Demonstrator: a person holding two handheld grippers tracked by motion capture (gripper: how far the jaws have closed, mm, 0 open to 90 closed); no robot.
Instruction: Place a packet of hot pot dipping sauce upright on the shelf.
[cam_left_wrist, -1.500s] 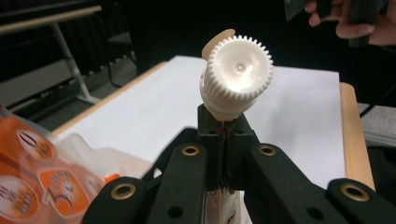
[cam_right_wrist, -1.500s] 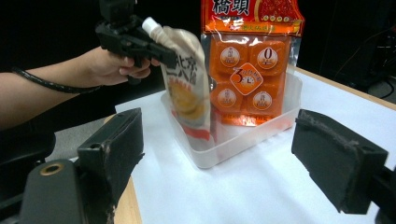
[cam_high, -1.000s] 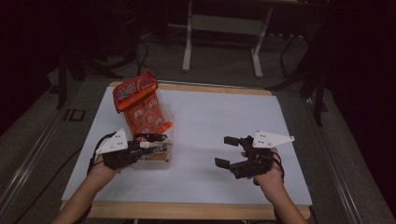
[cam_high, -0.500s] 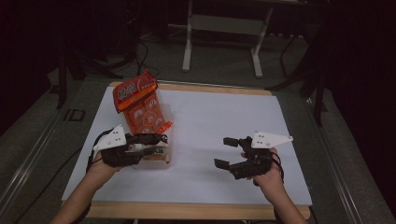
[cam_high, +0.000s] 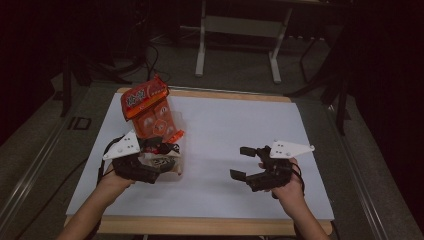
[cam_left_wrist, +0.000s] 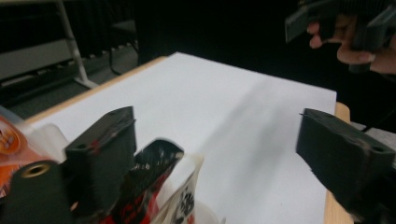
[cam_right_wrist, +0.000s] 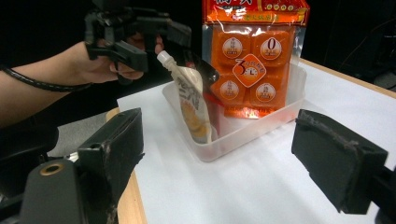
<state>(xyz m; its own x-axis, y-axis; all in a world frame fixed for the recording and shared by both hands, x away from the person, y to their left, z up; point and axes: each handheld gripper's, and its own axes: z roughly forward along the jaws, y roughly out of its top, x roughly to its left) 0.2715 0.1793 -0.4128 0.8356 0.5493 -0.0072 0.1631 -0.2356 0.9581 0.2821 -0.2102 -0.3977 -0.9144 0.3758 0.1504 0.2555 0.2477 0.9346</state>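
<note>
White sheeting covers the desk (cam_high: 240, 130), whose wooden edge shows at front and back. At its left side sits a clear plastic tub (cam_right_wrist: 275, 119), and leaning upright in it is an orange snack pack (cam_right_wrist: 254, 56) beside a pale spouted pouch (cam_right_wrist: 194, 100) that stands tilted against a dark wrapper. The left tongs (cam_high: 162, 155) hover just above that pouch, and their jaws have just been opening: they stand apart with one jaw next to the pouch top, pads not pressing it. The right tongs (cam_high: 245, 162) wait well apart over bare sheet, jaws also apart and holding nothing.

The likely trouble is the pouch: released at a lean, it could slump over the tub's low wall, or a jaw could catch its spout and drag it out as the hand lifts. The tall orange pack looks top-heavy and might topple if bumped. Open room lies across the middle and right; the tub sits near the left edge.
</note>
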